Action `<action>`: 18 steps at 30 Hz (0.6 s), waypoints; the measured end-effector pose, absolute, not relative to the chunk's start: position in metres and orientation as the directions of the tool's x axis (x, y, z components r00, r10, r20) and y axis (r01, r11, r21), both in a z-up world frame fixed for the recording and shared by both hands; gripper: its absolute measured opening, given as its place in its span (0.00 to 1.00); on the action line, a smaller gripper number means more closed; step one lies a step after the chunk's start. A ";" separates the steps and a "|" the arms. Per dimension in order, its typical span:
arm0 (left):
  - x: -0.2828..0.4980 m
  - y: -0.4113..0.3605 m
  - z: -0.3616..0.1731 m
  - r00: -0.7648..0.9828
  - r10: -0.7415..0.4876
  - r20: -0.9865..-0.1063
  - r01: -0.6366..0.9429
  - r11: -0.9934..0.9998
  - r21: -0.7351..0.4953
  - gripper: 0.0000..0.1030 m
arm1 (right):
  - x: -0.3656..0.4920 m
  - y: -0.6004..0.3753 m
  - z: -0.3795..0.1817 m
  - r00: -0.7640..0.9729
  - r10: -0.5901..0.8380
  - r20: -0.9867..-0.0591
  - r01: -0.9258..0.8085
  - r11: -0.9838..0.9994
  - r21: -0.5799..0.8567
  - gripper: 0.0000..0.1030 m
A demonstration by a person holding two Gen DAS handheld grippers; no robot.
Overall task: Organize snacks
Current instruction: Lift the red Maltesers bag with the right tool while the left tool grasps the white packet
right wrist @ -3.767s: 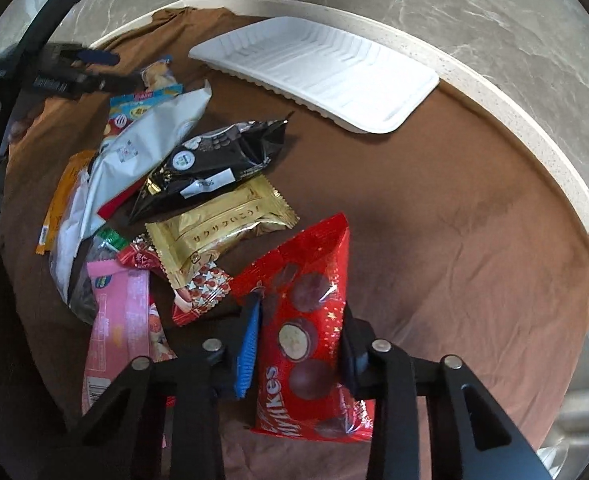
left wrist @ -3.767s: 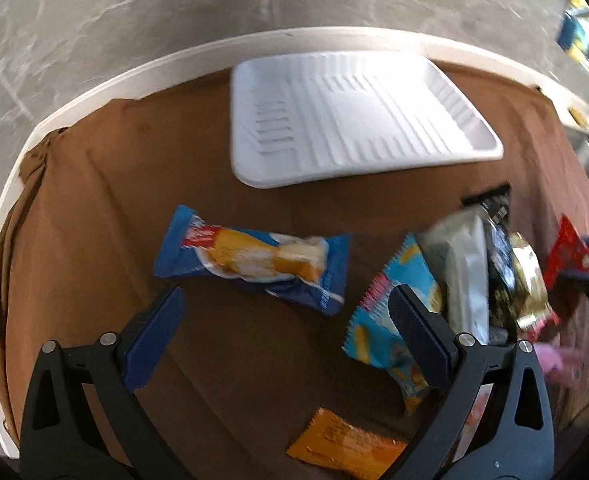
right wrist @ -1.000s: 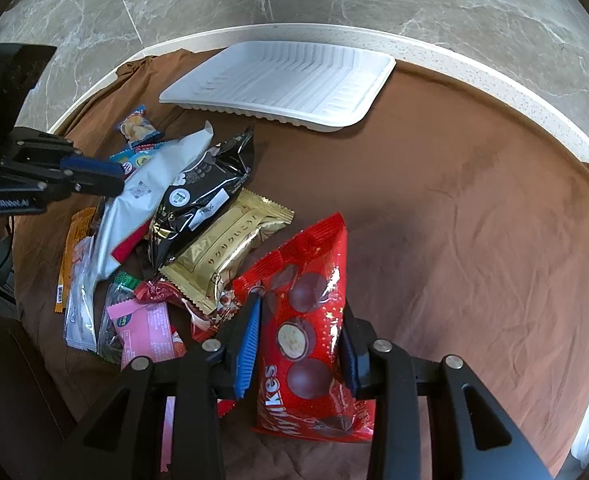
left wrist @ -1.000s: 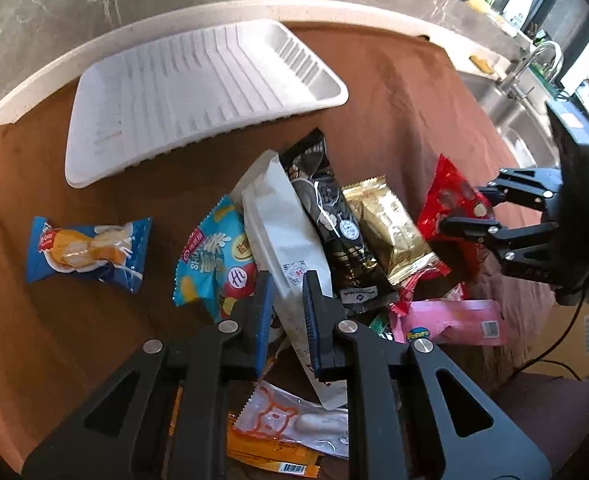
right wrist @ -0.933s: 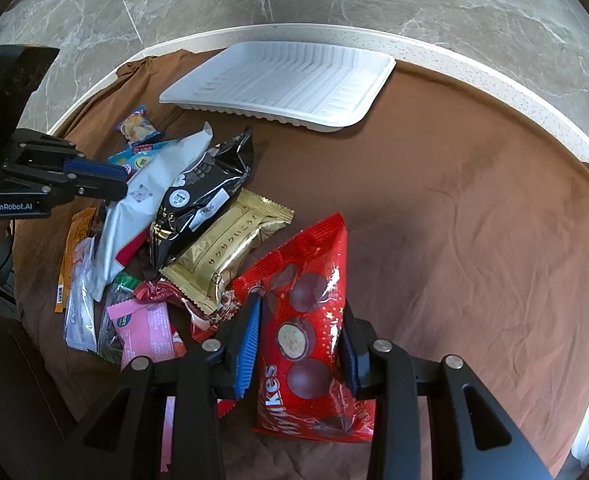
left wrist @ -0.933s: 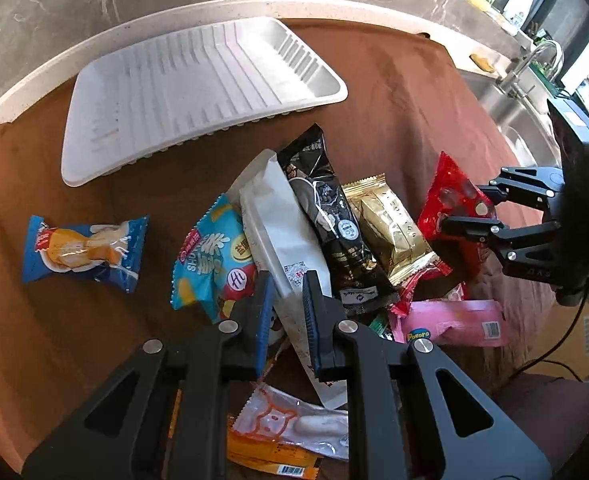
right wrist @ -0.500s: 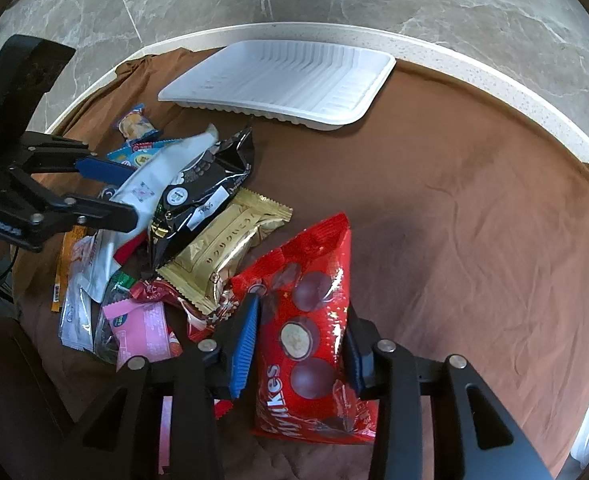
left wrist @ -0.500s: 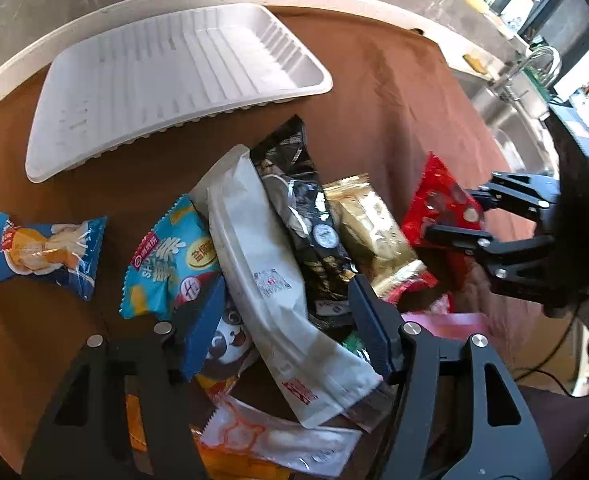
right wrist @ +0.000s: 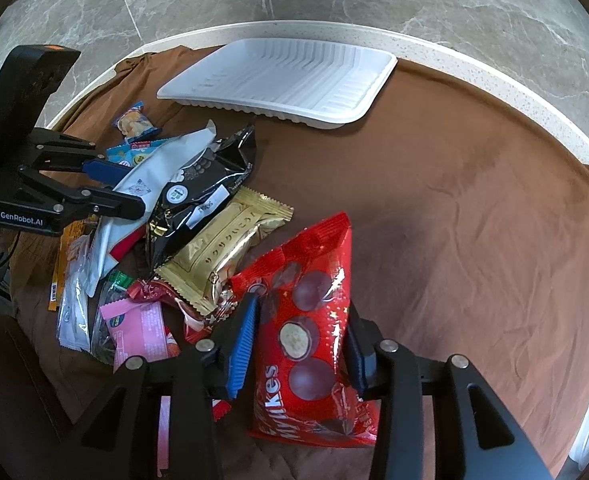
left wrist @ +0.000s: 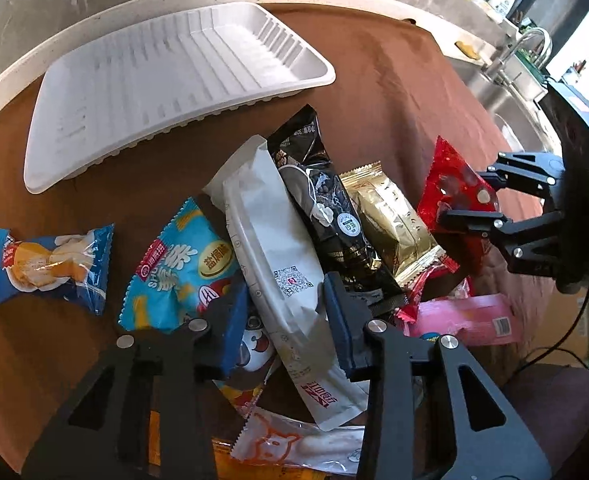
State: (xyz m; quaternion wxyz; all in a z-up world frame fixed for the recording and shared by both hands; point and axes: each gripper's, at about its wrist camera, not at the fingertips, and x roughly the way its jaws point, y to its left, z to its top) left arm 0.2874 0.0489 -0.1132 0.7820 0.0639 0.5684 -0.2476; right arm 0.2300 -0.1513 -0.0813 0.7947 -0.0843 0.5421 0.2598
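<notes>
Left wrist view: the left gripper [left wrist: 284, 312] straddles the long white packet [left wrist: 278, 264], which lies on top of the snack pile, in front of the white tray [left wrist: 314, 64] on the brown cloth [left wrist: 394, 92]. Its jaws are closing with the packet between them; the blue pads stand just at the packet's two long edges, and whether they press yet cannot be told. The packet's long axis runs from the tray-side end back toward and under the gripper — the jaws cross it squarely, on its nearer half. On the packet's left lies the light-blue chips bag [left wrist: 178, 268], partly under the left finger; on its right, touching, the black packet [left wrist: 326, 216], then the gold wafer pack [left wrist: 390, 220]. A small blue cake wrapper [left wrist: 50, 264] lies apart, well to the left of the pile. The tray is empty, so in all likelihood the packet has to travel forward, away from the gripper, to reach it.

Right wrist view: the right gripper [right wrist: 300, 344] is clenched on the red Mylikes bag [right wrist: 310, 320], both pads pressing its sides. The bag sits at the pile's right edge, beside the gold wafer pack, its long axis pointing up toward the tray's near-right corner [right wrist: 358, 116]. The left gripper shows at the far left, over the white packet — clearly the nearer hand for that one, while open cloth lies between the red bag and the tray.
</notes>
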 end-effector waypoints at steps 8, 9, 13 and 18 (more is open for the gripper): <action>0.284 0.042 -0.115 0.233 -0.307 -0.923 0.471 0.866 -0.169 0.24 | 0.230 -0.148 -0.081 0.276 0.308 -0.911 -0.510 0.850 0.133 0.40; 0.285 0.042 -0.115 0.228 -0.310 -0.923 0.472 0.864 -0.174 0.24 | 0.230 -0.147 -0.080 0.276 0.309 -0.910 -0.513 0.848 0.132 0.37; 0.282 0.042 -0.110 0.230 -0.325 -0.917 0.482 0.857 -0.183 0.21 | 0.229 -0.144 -0.074 0.288 0.312 -0.905 -0.526 0.842 0.122 0.34; 0.279 0.048 -0.106 0.223 -0.341 -0.913 0.464 0.861 -0.208 0.20 | 0.229 -0.146 -0.068 0.295 0.326 -0.898 -0.514 0.846 0.139 0.34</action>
